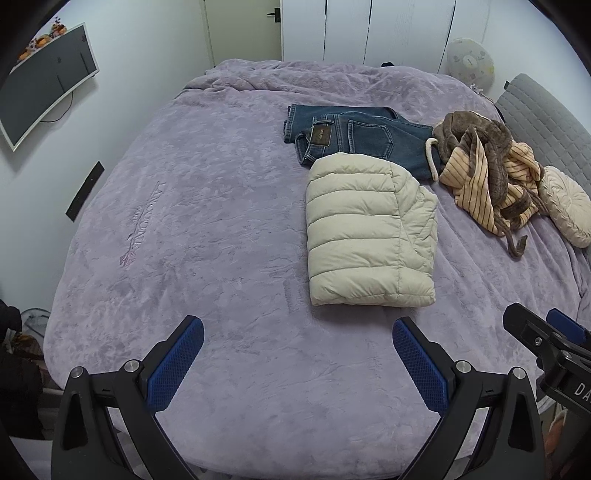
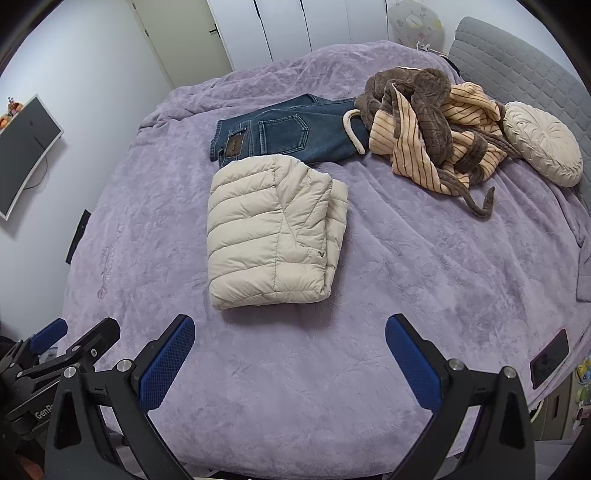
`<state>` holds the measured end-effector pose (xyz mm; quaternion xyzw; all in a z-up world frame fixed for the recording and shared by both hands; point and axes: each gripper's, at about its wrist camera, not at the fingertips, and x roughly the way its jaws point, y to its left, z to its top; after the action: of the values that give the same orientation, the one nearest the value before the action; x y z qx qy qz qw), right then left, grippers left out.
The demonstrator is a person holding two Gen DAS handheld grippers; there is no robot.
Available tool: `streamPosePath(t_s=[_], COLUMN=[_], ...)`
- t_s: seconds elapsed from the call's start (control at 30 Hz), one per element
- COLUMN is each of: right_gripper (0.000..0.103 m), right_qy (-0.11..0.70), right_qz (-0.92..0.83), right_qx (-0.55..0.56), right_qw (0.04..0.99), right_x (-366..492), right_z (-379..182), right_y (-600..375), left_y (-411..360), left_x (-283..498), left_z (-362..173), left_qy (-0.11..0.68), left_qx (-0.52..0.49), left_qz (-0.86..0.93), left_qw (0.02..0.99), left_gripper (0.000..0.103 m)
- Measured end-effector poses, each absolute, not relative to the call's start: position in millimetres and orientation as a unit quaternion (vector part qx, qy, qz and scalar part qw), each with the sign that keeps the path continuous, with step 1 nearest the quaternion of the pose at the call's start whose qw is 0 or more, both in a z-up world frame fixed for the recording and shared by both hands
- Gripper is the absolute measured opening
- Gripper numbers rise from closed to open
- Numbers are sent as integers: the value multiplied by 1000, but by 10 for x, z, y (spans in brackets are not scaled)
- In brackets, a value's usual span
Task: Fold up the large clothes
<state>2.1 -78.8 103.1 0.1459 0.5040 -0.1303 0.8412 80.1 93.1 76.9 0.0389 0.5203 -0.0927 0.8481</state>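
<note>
A cream puffer jacket [image 1: 365,229] [image 2: 273,229] lies folded in a neat block on the purple bed cover [image 1: 207,229] [image 2: 424,258]. Behind it rest folded blue jeans [image 1: 354,136] [image 2: 288,133]. To their right a striped peach and brown robe [image 1: 487,170] [image 2: 436,133] sits in a crumpled heap. My left gripper [image 1: 297,343] hovers open over the near bed edge, nothing between its blue pads. My right gripper [image 2: 290,339] is open too, just short of the jacket, empty. The right gripper [image 1: 543,343] also shows at the left wrist view's right edge, and the left gripper [image 2: 70,339] at the right wrist view's lower left.
A round cream cushion [image 1: 565,206] [image 2: 543,144] leans near the grey headboard [image 1: 546,122] [image 2: 517,62]. A monitor [image 1: 44,81] [image 2: 26,147] hangs on the left wall. White wardrobe doors [image 1: 369,29] stand behind the bed. A dark phone [image 2: 548,358] lies at the bed's right corner.
</note>
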Motion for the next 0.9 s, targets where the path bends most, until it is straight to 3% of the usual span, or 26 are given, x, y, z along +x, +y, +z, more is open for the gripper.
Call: streamPosePath(t_s=[0.9], right_gripper=[103], right_qy=[504], right_qz=[-130], right_qx=[145], right_qw=[842], right_x=[19], right_z=[1042], right_y=[-755], left_y=[1002], left_x=[850], left_z=[758], left_qy=[521], left_qx=[43], left_qz=[-91], left_qw=[848], left_gripper=[102])
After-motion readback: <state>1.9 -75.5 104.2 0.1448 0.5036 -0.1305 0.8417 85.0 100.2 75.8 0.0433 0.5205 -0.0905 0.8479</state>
